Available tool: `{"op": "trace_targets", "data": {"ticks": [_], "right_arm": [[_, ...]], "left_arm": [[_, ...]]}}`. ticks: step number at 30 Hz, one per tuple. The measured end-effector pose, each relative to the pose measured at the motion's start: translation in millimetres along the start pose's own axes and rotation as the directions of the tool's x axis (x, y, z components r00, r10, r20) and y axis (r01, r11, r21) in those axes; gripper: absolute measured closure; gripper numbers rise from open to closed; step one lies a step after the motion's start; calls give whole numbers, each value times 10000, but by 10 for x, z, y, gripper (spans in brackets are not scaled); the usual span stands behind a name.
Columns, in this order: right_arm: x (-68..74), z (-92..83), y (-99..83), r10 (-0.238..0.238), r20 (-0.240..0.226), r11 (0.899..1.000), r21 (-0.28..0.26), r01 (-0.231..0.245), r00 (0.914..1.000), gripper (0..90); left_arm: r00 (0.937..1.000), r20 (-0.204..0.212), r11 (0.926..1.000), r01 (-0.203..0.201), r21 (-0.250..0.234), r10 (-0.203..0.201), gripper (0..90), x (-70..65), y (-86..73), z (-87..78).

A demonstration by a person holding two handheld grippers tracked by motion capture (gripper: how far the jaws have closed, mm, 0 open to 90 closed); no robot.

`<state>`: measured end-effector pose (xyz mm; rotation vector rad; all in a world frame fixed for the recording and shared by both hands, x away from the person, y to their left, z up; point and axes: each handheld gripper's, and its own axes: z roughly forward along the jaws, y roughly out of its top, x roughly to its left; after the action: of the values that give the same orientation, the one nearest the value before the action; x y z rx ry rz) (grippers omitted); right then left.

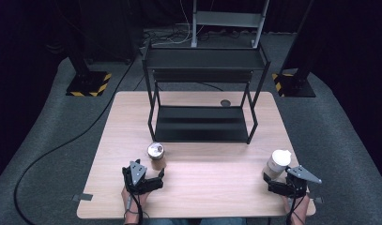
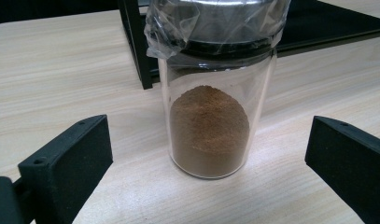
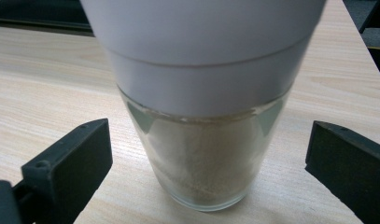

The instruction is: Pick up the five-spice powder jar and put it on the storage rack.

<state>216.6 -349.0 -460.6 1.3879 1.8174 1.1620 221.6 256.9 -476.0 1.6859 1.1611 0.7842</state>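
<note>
A clear glass jar of brown powder (image 2: 211, 126) with a plastic-wrapped metal lid stands upright on the wooden table (image 1: 212, 183), in the high view (image 1: 156, 155) at front left. My left gripper (image 1: 156, 179) is open just in front of it, and the jar stands ahead of the jaws, between their lines, untouched. A glass jar with a white cap (image 3: 201, 154) and pale powder inside stands at the front right (image 1: 277, 163). My right gripper (image 1: 269, 180) is open close before it, a jaw on either side, with clear gaps.
A black two-tier metal shelf rack (image 1: 202, 122) stands on the far half of the table, both shelves bare. A round grommet hole (image 1: 225, 102) lies behind it. The table's right edge is close to the white-capped jar.
</note>
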Motion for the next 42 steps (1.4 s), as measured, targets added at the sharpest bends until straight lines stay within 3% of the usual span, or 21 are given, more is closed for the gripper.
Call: {"op": "trace_targets", "data": {"ticks": [6,10,13,23,28,42], "right_arm": [[-1,1,5,-82,-46,10000,26,82,10000,0],[-17,6,13,-64,-129,10000,69,65,9999,0],[-15,3,10,-68,-118,10000,54,68,9999,0],[-11,6,13,-103,-116,9999,71,104,9999,0],[-8,7,15,-117,-108,9999,81,118,9999,0],[-7,8,17,-135,-106,9999,92,136,9999,0]], "left_arm": [[9992,352,9991,-225,361,213,2,63,57,16],[9982,594,9985,-82,544,50,2,139,86,31],[9973,721,9978,-198,637,152,1,171,116,52],[9927,1020,9967,-690,426,644,0,185,263,140],[9906,1062,9946,-913,498,856,0,169,325,236],[9922,979,9944,-833,654,767,0,173,398,464]]}}
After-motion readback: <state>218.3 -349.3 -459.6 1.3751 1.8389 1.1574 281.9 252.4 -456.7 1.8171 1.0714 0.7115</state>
